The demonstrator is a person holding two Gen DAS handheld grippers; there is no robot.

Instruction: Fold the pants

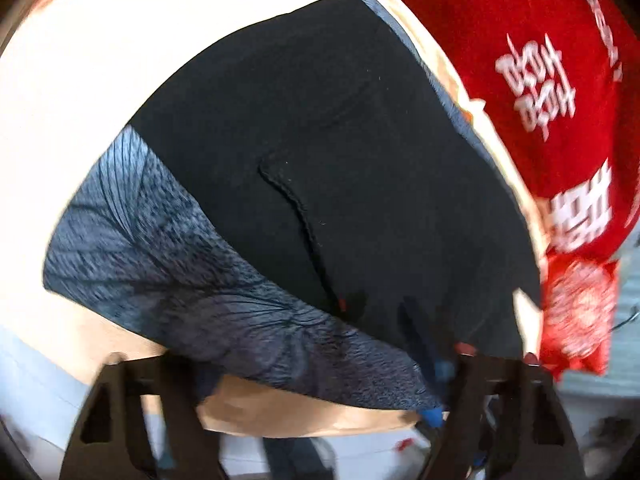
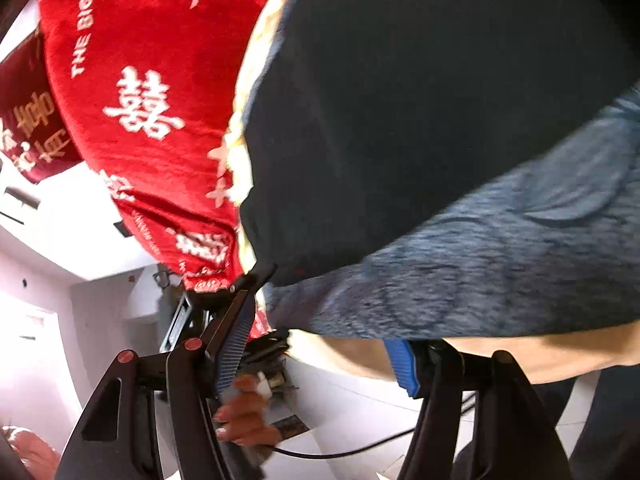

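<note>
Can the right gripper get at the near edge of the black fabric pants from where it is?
Probably yes. The right gripper is open, close to the near corner of the black fabric pants, and nothing lies on that edge; the red blanket with white characters sits to one side.

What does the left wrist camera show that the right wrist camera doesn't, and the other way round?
Only the left wrist view shows the stitched pocket seam on the black pants and the broad cream bedding beyond them.

Only the right wrist view shows a bare hand gripping the other gripper's handle, a black cable, and white room walls.

Both show the black pants, the blue patterned cloth beside them, the red blanket with white characters, and dark gripper fingers near the bedding's edge.
</note>
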